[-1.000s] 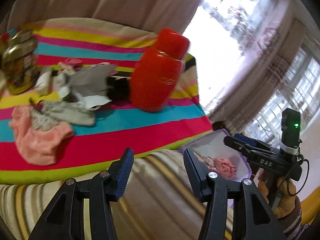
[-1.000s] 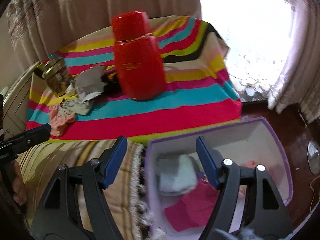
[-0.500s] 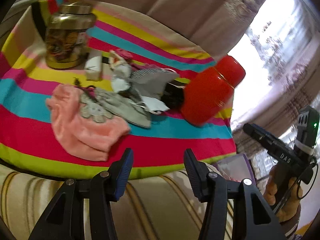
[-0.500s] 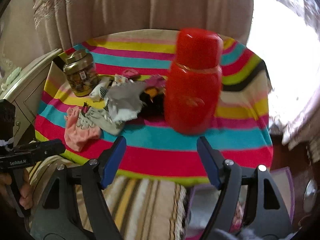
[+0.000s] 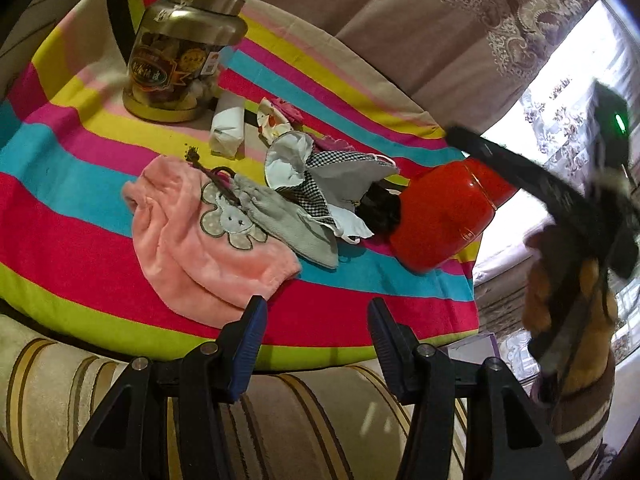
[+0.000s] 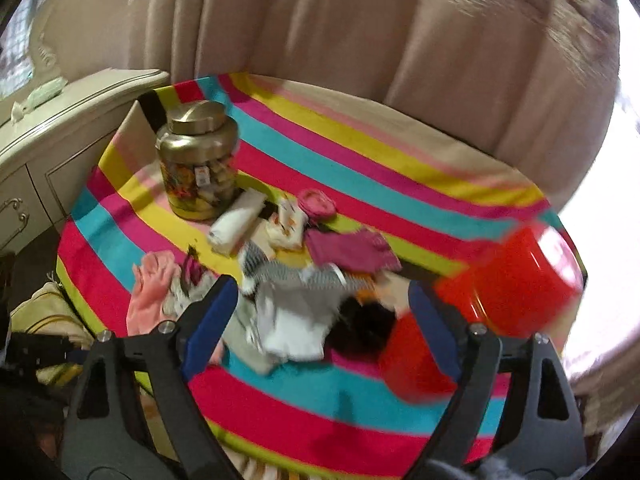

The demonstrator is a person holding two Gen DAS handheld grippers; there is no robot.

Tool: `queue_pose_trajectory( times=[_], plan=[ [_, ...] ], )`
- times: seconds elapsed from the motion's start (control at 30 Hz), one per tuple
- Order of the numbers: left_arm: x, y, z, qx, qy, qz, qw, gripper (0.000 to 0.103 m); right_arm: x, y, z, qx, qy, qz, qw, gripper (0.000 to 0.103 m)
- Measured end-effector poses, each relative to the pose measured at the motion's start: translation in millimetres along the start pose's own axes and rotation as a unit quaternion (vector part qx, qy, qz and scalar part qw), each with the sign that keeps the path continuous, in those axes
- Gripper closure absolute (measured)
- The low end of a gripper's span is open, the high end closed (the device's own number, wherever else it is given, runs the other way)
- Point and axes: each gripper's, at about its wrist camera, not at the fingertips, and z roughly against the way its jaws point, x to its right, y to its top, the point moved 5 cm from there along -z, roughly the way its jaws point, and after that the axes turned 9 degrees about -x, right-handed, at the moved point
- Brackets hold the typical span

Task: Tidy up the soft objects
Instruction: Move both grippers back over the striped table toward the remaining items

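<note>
The right gripper [image 6: 320,312], jaws empty and just opening wider, hangs over the clothes pile [image 6: 296,304], with the red flask [image 6: 496,300] just beside its right finger (a careless dip could topple it). The left gripper [image 5: 316,328], half open and empty, hovers at the cloth's near edge by the pink garment [image 5: 204,240]; both reaching at once could snag one tangled piece

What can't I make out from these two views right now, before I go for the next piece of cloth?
- Black item, left wrist view: partly hidden behind the red flask and checked cloth; what it is cannot be told.
- Cloth pile, right wrist view: motion blur smears the pieces together.
- Purple box, left wrist view: only a corner shows; contents hidden.
- Right gripper, left wrist view: blurred, fingers indistinct.
</note>
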Motion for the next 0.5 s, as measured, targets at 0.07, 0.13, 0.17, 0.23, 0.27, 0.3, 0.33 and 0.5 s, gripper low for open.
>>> queue_pose_trajectory(
  times=[0.07, 0.13, 0.17, 0.23, 0.27, 0.3, 0.33, 0.5],
  plan=[
    [-1, 0, 0, 0.000, -0.003, 0.003, 1.0000, 0.050, -3, 16, -18, -0.009, 0.010, 0.007, 1.000, 0.013],
    [-2, 0, 1, 0.000, -0.005, 0.004, 1.0000, 0.050, -4, 24, -38, -0.027, 0.015, 0.007, 0.999, 0.012],
    [-3, 0, 1, 0.001, -0.006, 0.005, 1.0000, 0.050, -6, 27, -52, -0.044, 0.020, 0.007, 0.999, 0.012],
    [-4, 0, 1, 0.000, -0.009, 0.007, 0.9999, 0.050, -10, 28, -74, -0.065, 0.043, 0.005, 0.997, 0.012],
    [-5, 0, 1, 0.000, -0.010, 0.009, 0.9999, 0.050, -11, 26, -86, -0.077, 0.051, 0.001, 0.996, 0.012],
    [-5, 0, 0, -0.001, -0.011, 0.010, 0.9999, 0.050, -13, 23, -102, -0.095, 0.058, -0.005, 0.994, 0.012],
    [-6, 0, 0, -0.002, -0.012, 0.011, 0.9999, 0.050, -14, 19, -111, -0.107, 0.062, -0.009, 0.992, 0.012],
    [-10, 2, 0, 0.000, -0.011, 0.016, 0.9998, 0.050, -25, -11, -155, -0.155, 0.072, -0.011, 0.985, 0.012]
  ],
)
